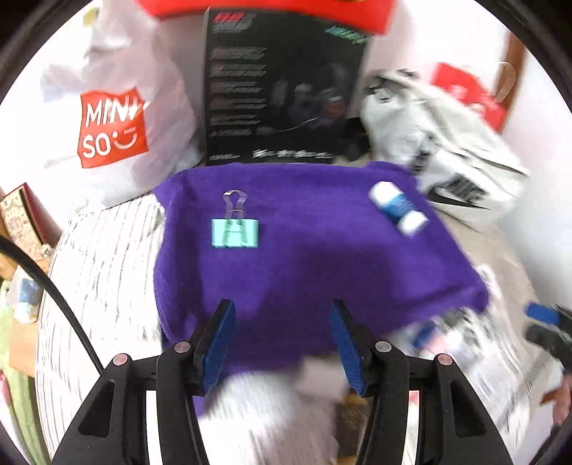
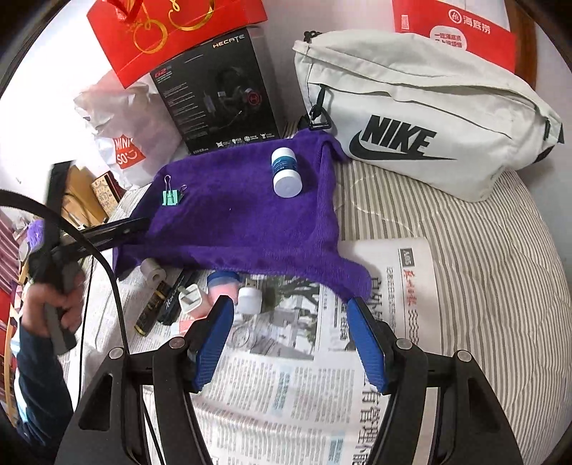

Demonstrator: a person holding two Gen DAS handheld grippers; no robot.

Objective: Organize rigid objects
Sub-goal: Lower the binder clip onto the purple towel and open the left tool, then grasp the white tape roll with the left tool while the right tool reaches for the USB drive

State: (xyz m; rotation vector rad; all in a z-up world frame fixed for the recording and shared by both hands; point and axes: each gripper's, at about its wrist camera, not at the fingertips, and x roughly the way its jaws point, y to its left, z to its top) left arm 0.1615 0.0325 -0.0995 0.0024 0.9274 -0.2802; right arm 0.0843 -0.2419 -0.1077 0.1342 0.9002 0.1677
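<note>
A purple towel [image 1: 304, 257] [image 2: 243, 221] lies spread on a striped bed. On it sit a mint binder clip [image 1: 235, 232] [image 2: 170, 197] and a white bottle with a blue label [image 1: 398, 207] [image 2: 285, 172], lying on its side. My left gripper [image 1: 282, 339] is open and empty, just above the towel's near edge; it also shows in the right wrist view [image 2: 121, 229] at the towel's left edge. My right gripper [image 2: 291, 336] is open and empty over a newspaper [image 2: 321, 375]. Small objects lie at the towel's near edge: a small white jar [image 2: 249, 299], a white plug [image 2: 191, 298], a grey tape roll [image 2: 153, 271], dark pens [image 2: 171, 304].
A black headset box [image 2: 218, 96] [image 1: 282, 89] and a red gift bag [image 2: 168, 32] stand behind the towel. A white Nike bag [image 2: 422, 118] [image 1: 439, 143] lies at the right. A Miniso plastic bag [image 1: 111, 125] [image 2: 121, 139] sits at the left.
</note>
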